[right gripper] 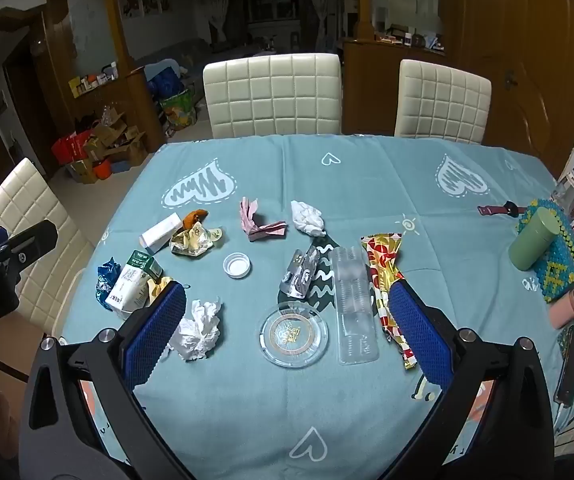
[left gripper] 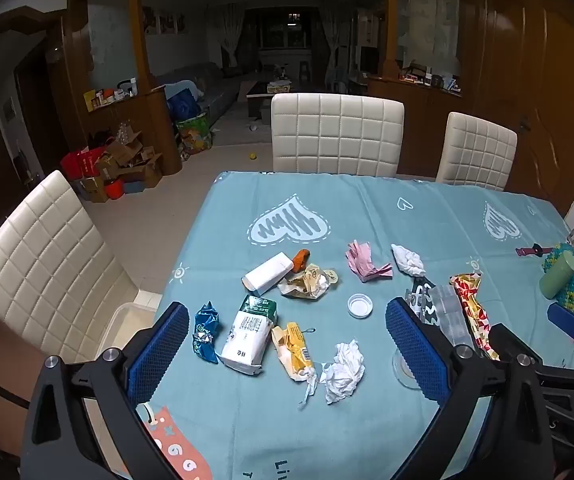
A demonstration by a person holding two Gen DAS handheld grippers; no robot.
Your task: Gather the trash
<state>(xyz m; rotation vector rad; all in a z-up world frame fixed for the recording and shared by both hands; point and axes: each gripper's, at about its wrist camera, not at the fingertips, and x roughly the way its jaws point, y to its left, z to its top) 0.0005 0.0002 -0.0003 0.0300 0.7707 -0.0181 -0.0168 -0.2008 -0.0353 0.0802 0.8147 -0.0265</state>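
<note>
Both grippers, left (left gripper: pixel 287 344) & right (right gripper: pixel 287 320), gape wide, holding nothing, over the blue cloth table (right gripper: pixel 367 168): 2 crumpled tissues (right gripper: pixel 197 330), glass ashtray (right gripper: pixel 293 332), clear ribbed tray (right gripper: pixel 353 304) mid-table.

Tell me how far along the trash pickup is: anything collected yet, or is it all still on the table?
Nothing looks collected. Both the left gripper and right gripper are open and empty above the table. In hand: nothing. Left to do: the crumpled tissue, milk carton, blue wrapper, yellow wrapper, pink paper, bottle cap, clear plastic tray and red-gold wrapper all lie on the cloth.
</note>
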